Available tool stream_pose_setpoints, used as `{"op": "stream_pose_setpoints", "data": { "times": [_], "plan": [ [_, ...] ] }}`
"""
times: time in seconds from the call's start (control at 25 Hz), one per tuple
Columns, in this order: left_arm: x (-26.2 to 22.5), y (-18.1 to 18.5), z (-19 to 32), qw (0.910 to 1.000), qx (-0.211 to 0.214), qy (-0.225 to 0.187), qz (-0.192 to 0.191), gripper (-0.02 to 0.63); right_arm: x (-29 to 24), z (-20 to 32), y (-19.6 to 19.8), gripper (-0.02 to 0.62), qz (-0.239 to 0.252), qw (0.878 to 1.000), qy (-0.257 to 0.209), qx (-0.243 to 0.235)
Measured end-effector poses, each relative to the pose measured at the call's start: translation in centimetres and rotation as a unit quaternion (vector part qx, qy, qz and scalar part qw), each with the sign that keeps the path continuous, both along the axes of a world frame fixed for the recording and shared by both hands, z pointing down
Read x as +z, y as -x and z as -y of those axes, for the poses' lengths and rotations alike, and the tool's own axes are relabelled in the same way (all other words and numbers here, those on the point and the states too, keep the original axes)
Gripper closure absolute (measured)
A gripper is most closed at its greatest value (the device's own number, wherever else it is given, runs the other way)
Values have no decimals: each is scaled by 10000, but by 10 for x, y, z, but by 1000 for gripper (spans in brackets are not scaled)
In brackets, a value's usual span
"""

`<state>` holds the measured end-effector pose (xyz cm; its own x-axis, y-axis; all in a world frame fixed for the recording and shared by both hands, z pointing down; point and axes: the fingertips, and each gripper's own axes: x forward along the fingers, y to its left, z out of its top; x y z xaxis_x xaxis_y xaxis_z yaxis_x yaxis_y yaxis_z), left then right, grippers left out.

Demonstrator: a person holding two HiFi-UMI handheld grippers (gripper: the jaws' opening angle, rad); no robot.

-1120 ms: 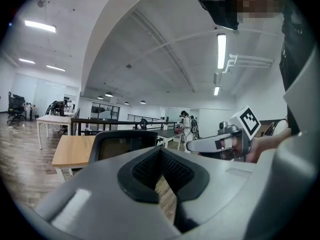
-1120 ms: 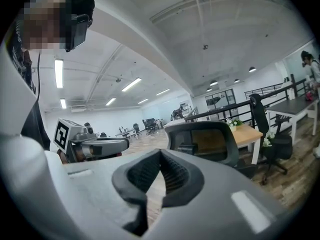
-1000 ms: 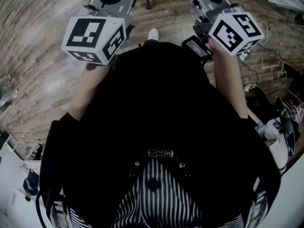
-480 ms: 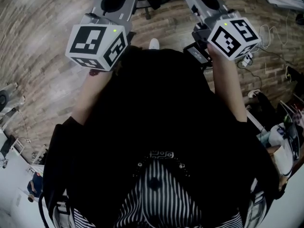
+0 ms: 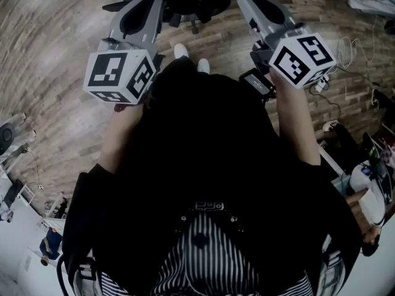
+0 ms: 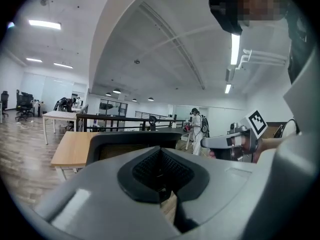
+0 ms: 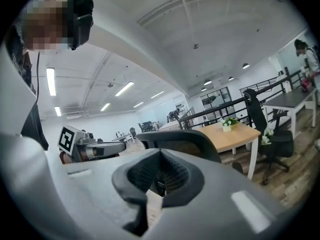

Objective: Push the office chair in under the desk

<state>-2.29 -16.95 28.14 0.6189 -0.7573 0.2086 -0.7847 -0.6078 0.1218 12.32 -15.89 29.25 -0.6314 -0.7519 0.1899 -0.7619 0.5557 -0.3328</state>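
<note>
Wood-plank flooring [image 5: 62, 54] is filling the head view of an open-plan office, and strip lights [image 6: 44, 24] are burning on the white ceiling. The person is standing with both arms reaching forward, and the white shoes [image 5: 180, 50] are showing between them.

The left gripper [image 6: 161, 186] is pointing almost level at the office chair [image 6: 132, 138]. Its jaws are lying closed together and pinching nothing. The right gripper [image 7: 159, 186] is pointing the same way, with its jaws likewise meeting on nothing.

In the gripper views the chair's black mesh backrest is rising just beyond both pairs of jaw tips. Whether the tips are touching it cannot be told. In the head view the chair is sitting at the top edge, between the two grippers.

The wooden desk [image 7: 231, 134] is standing behind the chair and is carrying a small pot of white flowers [image 7: 228, 122]. A second black chair [image 7: 254, 109] is standing near its right end. A figure in white [image 6: 196, 126] is standing far in the background.
</note>
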Motion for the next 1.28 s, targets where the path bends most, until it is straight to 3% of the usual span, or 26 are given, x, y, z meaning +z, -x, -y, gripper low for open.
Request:
{"op": "stream_pose_setpoints", "data": {
  "times": [0.32, 0.56, 0.76, 0.96, 1.08, 1.28],
  "plan": [
    [2, 18, 70, 9997, 238, 19, -14, 607, -7, 69, 13, 595, -202, 9995, 19, 224],
    [7, 40, 71, 9976, 669, 31, 152, 606, -13, 87, 14, 594, -464, 9984, -49, 314],
    [49, 80, 93, 9983, 340, 389, 274, 606, 12, 84, -5, 594, -441, 9964, 177, 707],
    [68, 75, 104, 9974, 101, 427, 568, 604, 31, 92, -35, 592, -664, 9910, 334, 1112],
    [74, 63, 107, 9961, 85, 488, 728, 445, 44, 103, -36, 550, -766, 9913, 500, 943],
    [69, 75, 114, 9960, -283, 654, 530, 324, 51, 115, -39, 416, -839, 9908, 713, 782]
  ]
}}
